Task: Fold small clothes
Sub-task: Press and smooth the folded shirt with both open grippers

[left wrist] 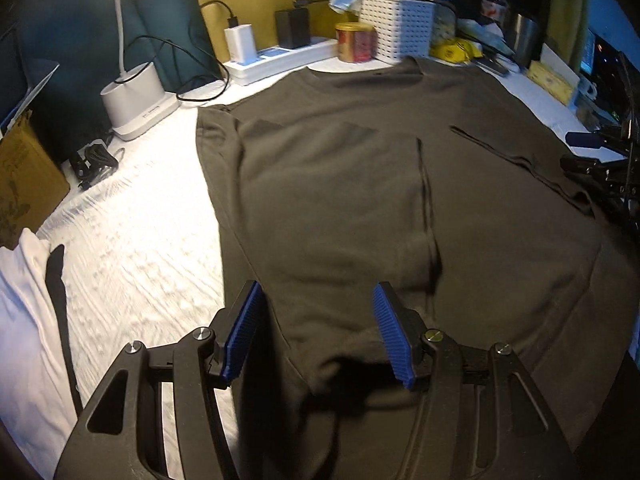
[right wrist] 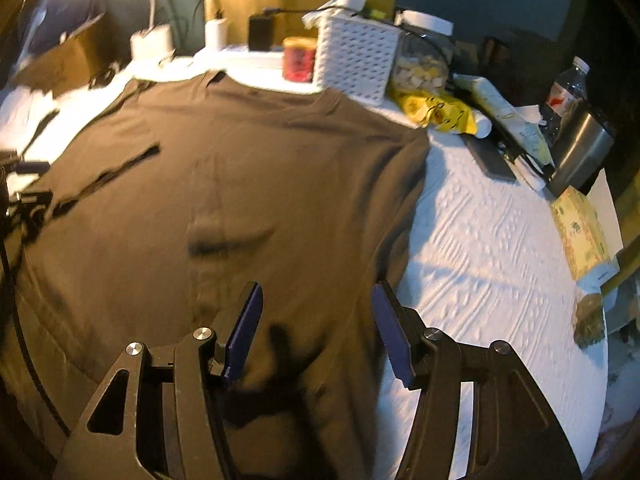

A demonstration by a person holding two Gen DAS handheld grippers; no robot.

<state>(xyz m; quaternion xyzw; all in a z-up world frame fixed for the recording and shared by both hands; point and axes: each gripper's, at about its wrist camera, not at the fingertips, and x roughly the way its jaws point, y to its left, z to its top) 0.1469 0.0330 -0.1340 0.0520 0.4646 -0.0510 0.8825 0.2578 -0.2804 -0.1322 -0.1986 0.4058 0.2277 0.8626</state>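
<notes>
Dark brown knit T-shirt (left wrist: 340, 184) lies spread flat on the desk (left wrist: 132, 248), which is covered in white textured cloth; collar points away toward the clutter at the back, hem is nearest both cameras. Both sleeves look already tucked inward over the body, their edges showing as dark lines on the left and right of the chest. Left hand-held gripper (left wrist: 320, 336) hovers over the near left part of the hem, jaws wide apart, nothing between the blue pads, cloth just under them. Right hand-held gripper (right wrist: 318, 334) sits over the near right hem corner, jaws likewise spread and empty, one finger over shirt, the other out over bare desk cover.

Handling guess: light, soft, floppy fabric, no stiffness, will sag and drape from any pinch point; not fragile, not slippery against ribbed pads, but layers can slide on each other. Best hold is probably the hem, one pinch per corner, catching all layers including the folded-in side so the tuck doesn't fall open. Lift low and carry toward the collar, keeping both corners level or it will skew. Small wrinkle mid-body in the right view may get trapped in the fold.

Back row is close to the collar: red tin (left wrist: 356, 42), white perforated basket (left wrist: 396, 26), power strip (left wrist: 280, 60), yellow bag (right wrist: 438, 112). White garment (left wrist: 28, 312) lies at the far left edge
</notes>
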